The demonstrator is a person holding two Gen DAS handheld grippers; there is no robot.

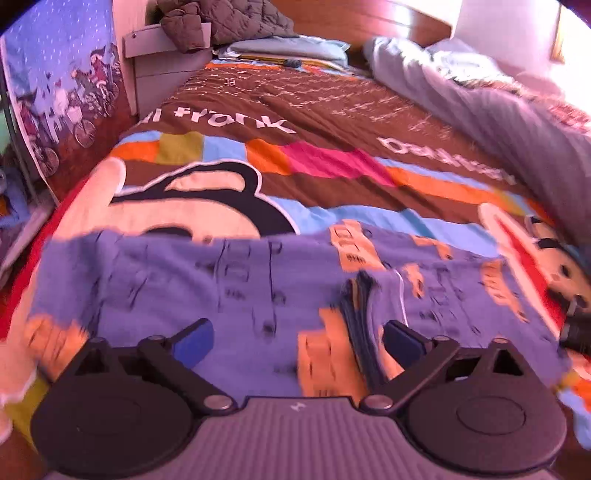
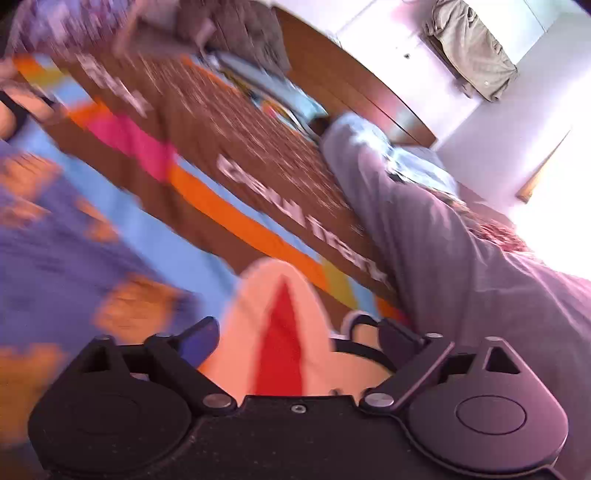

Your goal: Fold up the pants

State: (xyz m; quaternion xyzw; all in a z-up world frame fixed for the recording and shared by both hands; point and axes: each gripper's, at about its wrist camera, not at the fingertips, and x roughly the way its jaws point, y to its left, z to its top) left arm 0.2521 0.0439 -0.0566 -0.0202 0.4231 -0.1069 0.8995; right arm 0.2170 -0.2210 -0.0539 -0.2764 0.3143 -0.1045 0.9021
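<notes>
The pants (image 1: 229, 291) are blue-purple with orange patches and dark print. They lie spread across the near end of the bed in the left wrist view, with a dark bunched fold (image 1: 364, 306) near the middle right. My left gripper (image 1: 299, 341) is open just above the pants, holding nothing. The right wrist view is blurred and tilted. There the pants (image 2: 55, 254) lie to the left. My right gripper (image 2: 299, 338) is open and empty over the bedspread, to the right of the pants.
A colourful cartoon bedspread (image 1: 295, 155) covers the bed. A grey blanket (image 1: 517, 125) is bunched along the right side. Pillows (image 1: 288, 48) and a dark quilted jacket (image 1: 221, 22) lie at the headboard. A printed curtain (image 1: 55, 96) hangs at the left.
</notes>
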